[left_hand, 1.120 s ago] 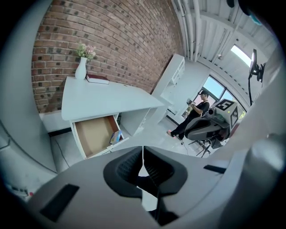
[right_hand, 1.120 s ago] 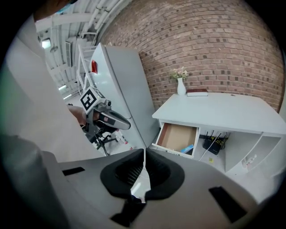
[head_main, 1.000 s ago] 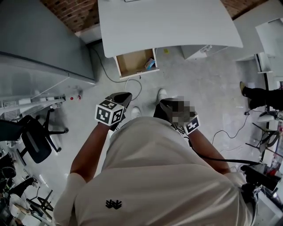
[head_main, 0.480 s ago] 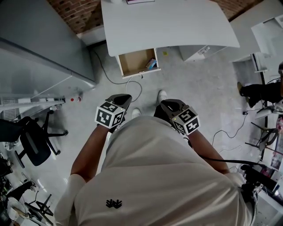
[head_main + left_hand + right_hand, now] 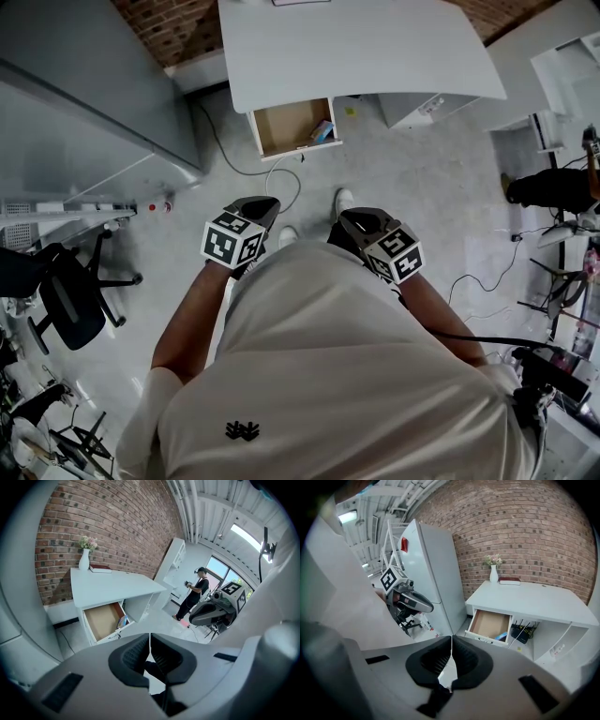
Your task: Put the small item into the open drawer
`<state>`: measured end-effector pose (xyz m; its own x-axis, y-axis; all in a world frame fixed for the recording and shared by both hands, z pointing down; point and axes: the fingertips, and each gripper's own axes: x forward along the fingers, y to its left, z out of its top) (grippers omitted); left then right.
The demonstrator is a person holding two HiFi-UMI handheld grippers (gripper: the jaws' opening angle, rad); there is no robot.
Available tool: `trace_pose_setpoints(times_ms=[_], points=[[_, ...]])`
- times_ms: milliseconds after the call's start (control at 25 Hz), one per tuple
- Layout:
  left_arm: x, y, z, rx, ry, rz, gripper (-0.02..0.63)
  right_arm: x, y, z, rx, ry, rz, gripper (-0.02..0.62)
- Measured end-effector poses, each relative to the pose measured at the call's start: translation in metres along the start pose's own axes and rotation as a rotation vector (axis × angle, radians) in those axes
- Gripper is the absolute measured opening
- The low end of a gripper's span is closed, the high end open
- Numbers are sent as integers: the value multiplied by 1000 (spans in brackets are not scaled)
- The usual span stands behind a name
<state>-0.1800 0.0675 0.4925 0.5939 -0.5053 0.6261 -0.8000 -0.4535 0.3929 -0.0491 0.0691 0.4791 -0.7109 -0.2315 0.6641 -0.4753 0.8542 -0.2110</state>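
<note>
Your left gripper (image 5: 255, 210): held low at your waist and angled down toward the floor. Its jaws are pressed together with nothing between them.

The open drawer (image 5: 281, 127): it hangs under the left end of the white desk (image 5: 356, 47), well apart from both tools. Over the last second it has drifted slightly up the head view while your hands keep their place before you. That reads as a short step back from the desk, now halted.

The small item (image 5: 322, 130): blue and box-shaped, it lies inside the drawer at its right front corner. The deposit looks done, with nothing left to carry.

Your right gripper (image 5: 354, 223): beside the left in a mirrored, downward-angled pose, jaws closed and empty.
</note>
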Motion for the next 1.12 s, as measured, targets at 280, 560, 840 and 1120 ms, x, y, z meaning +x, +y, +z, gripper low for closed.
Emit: trace_pose_setpoints(times_ms=[280,560,840,1120], points=[[4,-5,-2,9,2,3,31,-5,-2,-5,5,-6,-1,32],[7,-6,-5,-3,-3,8,31,-6,-2,-10,13,6,-2,32],[10,-7,-8,-9,1,6,31,-8,-3,-15,14,9,-3,31],[12,-11,-13,-10,14,2,31,-10,-1,-18,9,14,-1,29]])
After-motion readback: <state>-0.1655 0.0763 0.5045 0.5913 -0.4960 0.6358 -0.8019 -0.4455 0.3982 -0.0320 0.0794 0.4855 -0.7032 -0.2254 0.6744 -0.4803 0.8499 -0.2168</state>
